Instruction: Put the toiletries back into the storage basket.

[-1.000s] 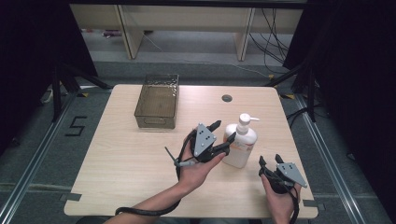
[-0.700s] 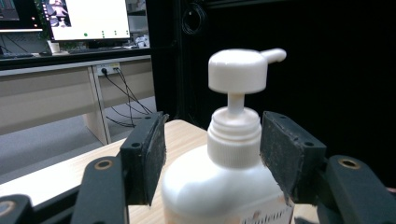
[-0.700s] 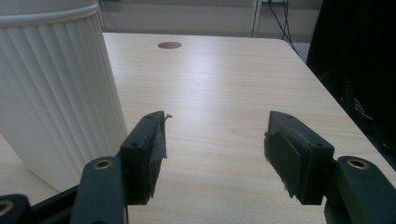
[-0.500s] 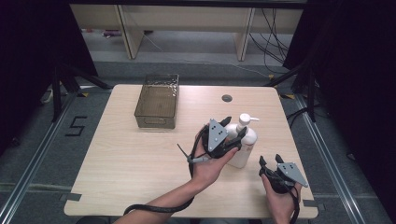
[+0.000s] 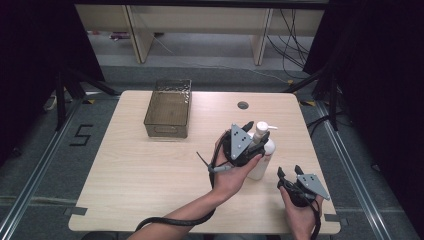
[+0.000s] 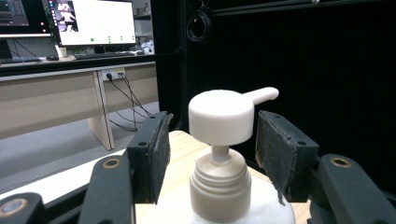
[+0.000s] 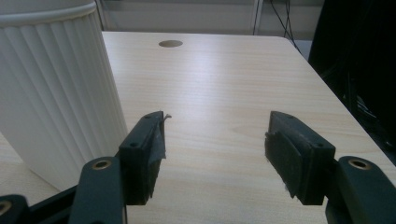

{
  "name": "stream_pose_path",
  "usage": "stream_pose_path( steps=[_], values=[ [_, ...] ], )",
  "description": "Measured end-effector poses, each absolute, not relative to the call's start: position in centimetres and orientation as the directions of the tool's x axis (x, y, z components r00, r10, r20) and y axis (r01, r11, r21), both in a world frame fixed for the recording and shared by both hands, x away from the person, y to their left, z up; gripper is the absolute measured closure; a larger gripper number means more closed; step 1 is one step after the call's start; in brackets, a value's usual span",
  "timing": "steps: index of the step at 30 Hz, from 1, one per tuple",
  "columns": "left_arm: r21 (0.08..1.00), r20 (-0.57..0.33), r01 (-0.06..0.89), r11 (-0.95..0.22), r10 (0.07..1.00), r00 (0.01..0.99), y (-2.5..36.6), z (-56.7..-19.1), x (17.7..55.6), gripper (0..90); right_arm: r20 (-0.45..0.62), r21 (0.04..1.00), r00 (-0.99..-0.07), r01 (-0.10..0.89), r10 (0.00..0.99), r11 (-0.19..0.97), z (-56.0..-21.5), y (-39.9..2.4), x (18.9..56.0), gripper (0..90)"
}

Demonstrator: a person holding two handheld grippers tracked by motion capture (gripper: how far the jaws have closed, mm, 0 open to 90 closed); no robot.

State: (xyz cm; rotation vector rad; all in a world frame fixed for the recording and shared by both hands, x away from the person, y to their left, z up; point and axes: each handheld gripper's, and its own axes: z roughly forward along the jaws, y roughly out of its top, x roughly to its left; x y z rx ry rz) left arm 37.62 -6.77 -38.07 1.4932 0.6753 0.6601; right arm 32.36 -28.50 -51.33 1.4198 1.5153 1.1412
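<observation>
A white pump bottle [image 5: 260,152] stands upright on the right half of the wooden table [image 5: 140,170]. My left gripper [image 5: 256,136] is at the bottle's top. In the left gripper view the pump head [image 6: 222,114] and its neck sit between the two jaws of that gripper [image 6: 209,140]. The jaws are open, with a gap on each side of the head. My right gripper [image 5: 289,171] is held low near the table's front right, just right of the bottle. It stands open over bare wood [image 7: 215,135], with the bottle's ribbed body [image 7: 56,84] close to its left jaw.
A metal mesh basket [image 5: 167,107] stands at the back left of the table. A round cable hole [image 5: 243,105] is at the back centre, ahead of the right gripper [image 7: 170,43]. The table's right edge [image 5: 312,150] is near the right hand.
My left gripper has moved right and up to the bottle, so its jaws now flank the pump head. The right gripper has stayed in place.
</observation>
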Motion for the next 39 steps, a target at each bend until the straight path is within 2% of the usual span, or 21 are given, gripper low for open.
stream_pose_path(
  steps=[4, 5, 9, 17, 28, 31, 33, 35, 38, 39],
  values=[
    [0.999, 0.006, 0.028, -0.033, 0.755, 0.656, -7.0, -38.0, 37.7, 43.9, 0.056, 0.946, -0.102, 0.323, 0.993, -0.020, -51.3, -28.4, 32.3, 38.2],
    [0.999, 0.010, 0.028, -0.037, 0.756, 0.655, -7.1, -38.0, 37.7, 43.9, 0.027, 0.943, -0.112, 0.332, 0.993, 0.012, -51.2, -28.7, 32.4, 38.1],
    [0.999, 0.009, 0.033, -0.040, 0.756, 0.655, -7.2, -38.0, 37.8, 44.8, 0.047, 0.946, -0.115, 0.323, 0.992, -0.007, -51.3, -28.7, 32.5, 37.9],
    [0.998, 0.005, 0.043, -0.044, 0.760, 0.650, -7.3, -38.1, 38.2, 49.3, 0.050, 0.951, -0.114, 0.310, 0.992, -0.012, -51.4, -28.7, 32.6, 37.7],
    [0.998, -0.004, 0.054, -0.042, 0.755, 0.656, -7.8, -38.1, 38.4, 55.3, 0.069, 0.939, -0.099, 0.343, 0.993, -0.031, -51.3, -28.6, 32.4, 37.4],
    [0.998, -0.014, 0.060, -0.034, 0.756, 0.654, -7.9, -38.0, 38.3, 58.0, 0.009, 0.950, -0.115, 0.310, 0.993, 0.027, -51.3, -29.0, 32.6, 37.4],
    [0.998, -0.011, 0.059, -0.036, 0.758, 0.653, -7.8, -38.0, 38.3, 58.4, 0.045, 0.950, -0.114, 0.313, 0.992, -0.007, -51.3, -28.7, 32.6, 37.3],
    [0.997, -0.014, 0.063, -0.037, 0.756, 0.654, -7.8, -38.0, 38.3, 58.6, 0.004, 0.951, -0.116, 0.307, 0.993, 0.032, -51.3, -29.0, 32.6, 37.2],
    [0.997, -0.015, 0.062, -0.035, 0.753, 0.658, -7.8, -38.0, 38.3, 58.8, 0.019, 0.951, -0.116, 0.307, 0.993, 0.017, -51.3, -28.9, 32.6, 37.2],
    [0.997, -0.015, 0.063, -0.035, 0.752, 0.659, -7.7, -38.0, 38.3, 58.8, 0.067, 0.944, -0.105, 0.328, 0.992, -0.028, -51.3, -28.6, 32.5, 37.2]
  ],
)
